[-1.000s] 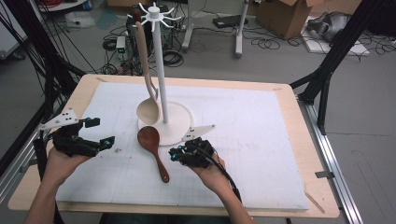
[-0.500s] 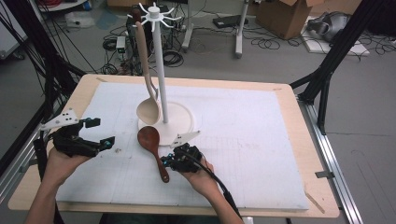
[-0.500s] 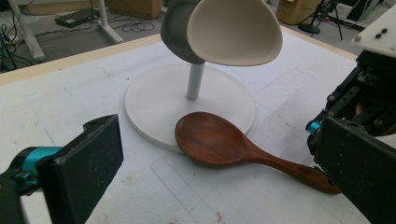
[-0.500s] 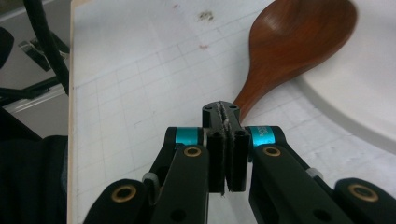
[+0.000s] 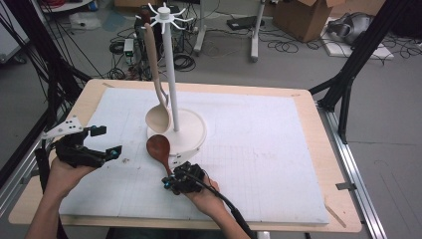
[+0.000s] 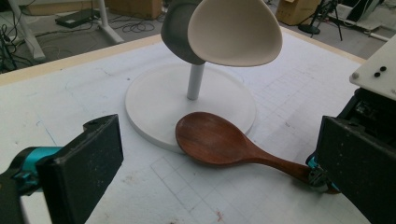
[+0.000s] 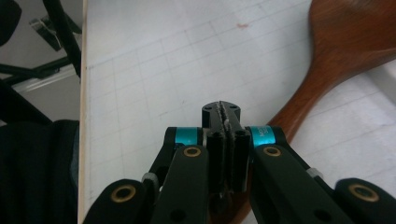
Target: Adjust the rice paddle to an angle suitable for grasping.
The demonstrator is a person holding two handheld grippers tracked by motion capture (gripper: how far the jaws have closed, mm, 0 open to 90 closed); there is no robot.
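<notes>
Fingers [image 7: 224,122] together over spoon handle [image 7: 299,105]

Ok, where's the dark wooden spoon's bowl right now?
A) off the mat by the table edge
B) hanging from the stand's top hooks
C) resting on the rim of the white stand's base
C: the dark wooden spoon lies on the mat with its bowl overlapping the rim of the white stand's base.

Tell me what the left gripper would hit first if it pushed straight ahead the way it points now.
Probably the dark brown wooden spoon lying on the white mat: its bowl sits centred ahead of the open left gripper. Just beyond it is the round white stand base. Depth is unclear, so it might pass above the spoon.
</notes>
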